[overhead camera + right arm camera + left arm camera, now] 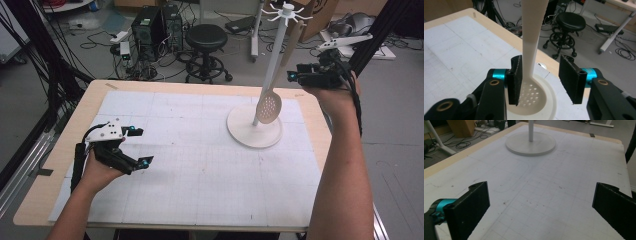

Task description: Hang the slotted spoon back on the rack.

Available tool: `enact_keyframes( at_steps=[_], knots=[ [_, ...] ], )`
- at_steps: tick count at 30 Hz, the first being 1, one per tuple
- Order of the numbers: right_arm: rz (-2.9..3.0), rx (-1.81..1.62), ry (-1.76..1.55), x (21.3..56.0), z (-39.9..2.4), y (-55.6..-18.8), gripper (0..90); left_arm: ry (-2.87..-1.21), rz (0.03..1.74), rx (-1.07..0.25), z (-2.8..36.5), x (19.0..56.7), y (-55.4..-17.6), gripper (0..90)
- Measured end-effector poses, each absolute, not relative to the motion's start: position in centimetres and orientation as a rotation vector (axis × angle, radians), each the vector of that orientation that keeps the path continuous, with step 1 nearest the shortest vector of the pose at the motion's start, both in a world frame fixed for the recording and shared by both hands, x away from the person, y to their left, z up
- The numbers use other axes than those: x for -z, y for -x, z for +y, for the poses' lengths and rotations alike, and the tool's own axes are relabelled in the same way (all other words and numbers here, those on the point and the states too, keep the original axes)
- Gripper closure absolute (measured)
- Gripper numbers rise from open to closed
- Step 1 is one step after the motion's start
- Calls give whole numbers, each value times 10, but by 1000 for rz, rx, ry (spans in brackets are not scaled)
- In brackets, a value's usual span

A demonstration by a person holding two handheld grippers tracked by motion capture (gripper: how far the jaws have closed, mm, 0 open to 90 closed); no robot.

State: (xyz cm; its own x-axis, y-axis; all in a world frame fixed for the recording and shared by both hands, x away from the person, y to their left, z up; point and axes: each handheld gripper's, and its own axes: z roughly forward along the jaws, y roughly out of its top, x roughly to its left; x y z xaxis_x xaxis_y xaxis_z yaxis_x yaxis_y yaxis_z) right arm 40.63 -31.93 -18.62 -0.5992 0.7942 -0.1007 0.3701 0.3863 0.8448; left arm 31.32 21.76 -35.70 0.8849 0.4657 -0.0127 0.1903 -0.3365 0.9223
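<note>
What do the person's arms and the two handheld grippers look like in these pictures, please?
Both forearms are bare, with no sleeves in sight. The left gripper and the right gripper have black bodies, turquoise collars behind flat black textured pads, and brass-coloured pivot rings. Each carries a pale grey three-cornered plate on top, and a black cable trails back along each wrist.

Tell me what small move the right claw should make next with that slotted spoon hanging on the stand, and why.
Probably close the right claw. Its jaws stand open around the slotted spoon's handle, one pad against it and a gap on the other side, so nothing is gripped yet. The spoon hangs from the stand; lifting before closing would likely achieve nothing.
</note>
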Motion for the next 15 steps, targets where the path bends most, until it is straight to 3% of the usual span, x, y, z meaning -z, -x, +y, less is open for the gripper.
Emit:
enact_keyframes(
  at_steps=[7,15],
  knots=[
    [2118,-1147,-1006,189,-324,-397,439,-1924,478,-303,217,357,-313,17],
    [2101,-1154,-980,187,-323,-388,397,-1924,480,-302,217,358,-314,17]
  ],
)
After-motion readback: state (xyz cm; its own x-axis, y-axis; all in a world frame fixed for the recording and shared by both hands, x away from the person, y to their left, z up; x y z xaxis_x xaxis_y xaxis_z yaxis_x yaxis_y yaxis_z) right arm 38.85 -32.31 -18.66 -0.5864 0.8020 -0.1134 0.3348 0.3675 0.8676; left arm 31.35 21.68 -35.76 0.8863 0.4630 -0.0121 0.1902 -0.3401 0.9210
